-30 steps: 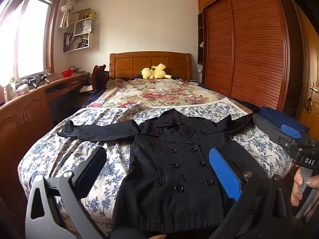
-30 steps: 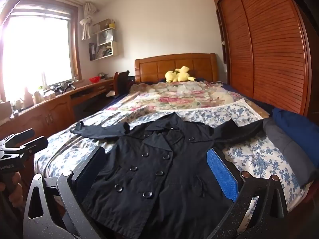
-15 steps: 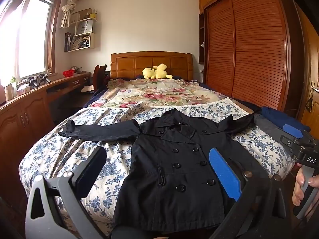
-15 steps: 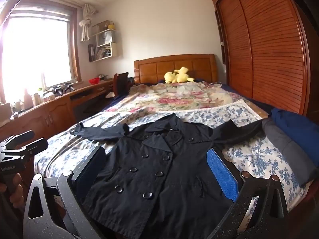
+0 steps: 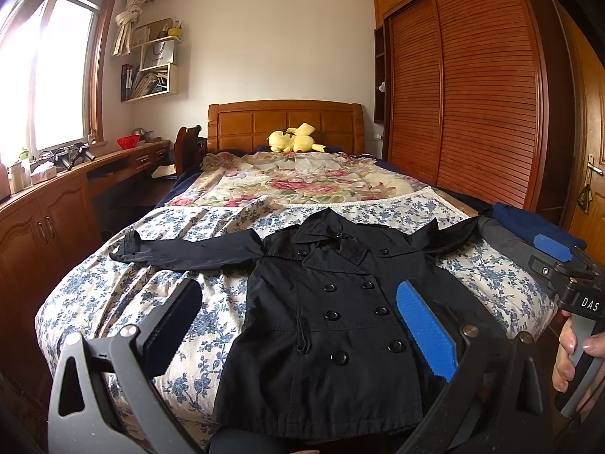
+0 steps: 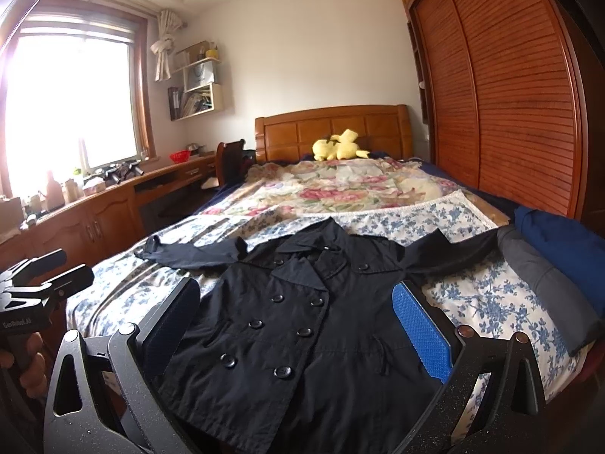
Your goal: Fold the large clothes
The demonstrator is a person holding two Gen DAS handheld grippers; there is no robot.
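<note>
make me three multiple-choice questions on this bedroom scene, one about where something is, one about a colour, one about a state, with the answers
1. Where does the yellow plush toy lie?
A. at the head of the bed by the headboard
B. on the desk
C. on top of the coat

2. What colour is the coat spread on the bed?
A. red
B. black
C. white

3. In what state are the two grippers?
A. both shut on the coat
B. one open, one shut on a sleeve
C. both open, holding nothing

Answers:
1. A, the toy rests against the wooden headboard, far beyond the coat.
2. B, the buttoned coat is black against the blue floral bedspread.
3. C, the left gripper and the right gripper each show fingers spread wide with only the coat lying beyond them.
</note>
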